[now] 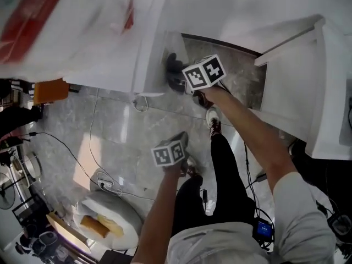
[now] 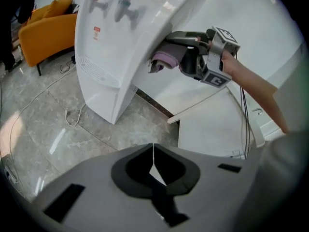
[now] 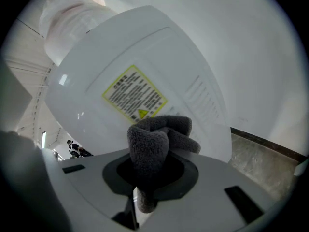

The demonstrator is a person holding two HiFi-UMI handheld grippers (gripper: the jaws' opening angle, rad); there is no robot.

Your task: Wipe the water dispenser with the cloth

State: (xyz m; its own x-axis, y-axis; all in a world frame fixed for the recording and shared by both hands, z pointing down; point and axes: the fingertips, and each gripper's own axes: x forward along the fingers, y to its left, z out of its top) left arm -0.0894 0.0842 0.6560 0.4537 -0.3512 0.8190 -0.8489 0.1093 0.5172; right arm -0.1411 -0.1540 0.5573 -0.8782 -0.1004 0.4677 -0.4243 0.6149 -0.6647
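1. At the rear side of the white water dispenser [image 3: 145,57], just below its yellow warning label [image 3: 135,94], we are pressing the grey cloth [image 3: 155,139] against the panel. It looks to be touching the surface.
2. The right gripper [image 1: 177,76] is clamping the cloth, its jaws closed on a bunched fold while the rest is puffing out in front.
3. The left gripper [image 2: 153,170] is hanging low over the marble floor [image 2: 58,129], well apart from the dispenser. Its jaws are meeting with nothing between them, so it is taking no part in the wipe.
4. We are judging the wipe to be under way on this one panel only. The plastic is showing no streaks or damp patches, so we cannot tell how much has been covered.
5. The front face with its two taps [image 2: 126,4] and the drip grille [image 2: 96,71] is sitting away from the cloth, and we are counting it, along with the far side, as work probably left to do.
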